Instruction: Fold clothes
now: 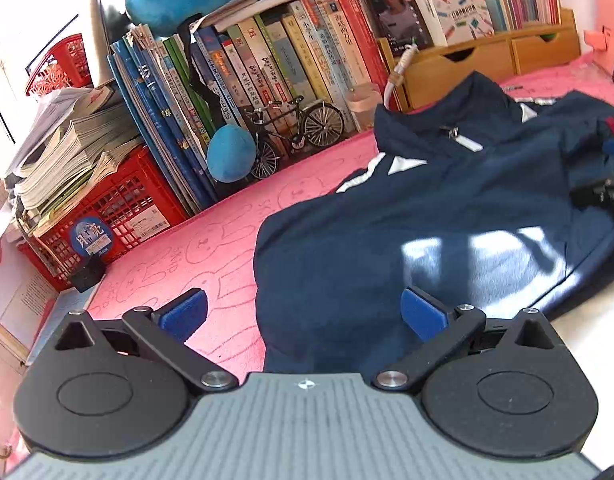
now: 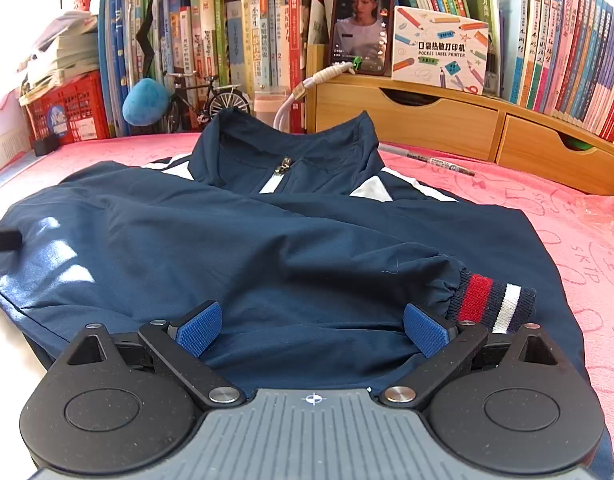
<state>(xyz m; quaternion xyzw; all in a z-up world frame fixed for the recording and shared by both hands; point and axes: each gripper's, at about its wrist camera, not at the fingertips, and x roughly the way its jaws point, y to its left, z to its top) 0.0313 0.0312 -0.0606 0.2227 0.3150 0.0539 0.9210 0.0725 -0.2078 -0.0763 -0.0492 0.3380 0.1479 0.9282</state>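
A navy jacket (image 2: pixel 291 240) with white shoulder stripes lies on the pink cloth, collar and zip toward the books. One sleeve is folded across the front, and its red, white and navy cuff (image 2: pixel 493 302) lies near my right gripper's right finger. My right gripper (image 2: pixel 313 330) stands open over the jacket's lower part, with cloth under the jaws and none pinched. In the left wrist view the jacket (image 1: pixel 387 240) fills the right half. My left gripper (image 1: pixel 303 314) is open over the jacket's left edge, its left finger above the pink cloth. The right gripper (image 1: pixel 603 196) shows at the right edge.
A row of books (image 2: pixel 235 52) lines the back, with a model bicycle (image 1: pixel 295 136), a blue plush (image 1: pixel 229 152) and a red crate (image 1: pixel 107 208) of papers at the left. A phone (image 2: pixel 361 20) and a printer box (image 2: pixel 441 50) stand on wooden drawers (image 2: pixel 447 128). A pen (image 2: pixel 435 162) lies nearby.
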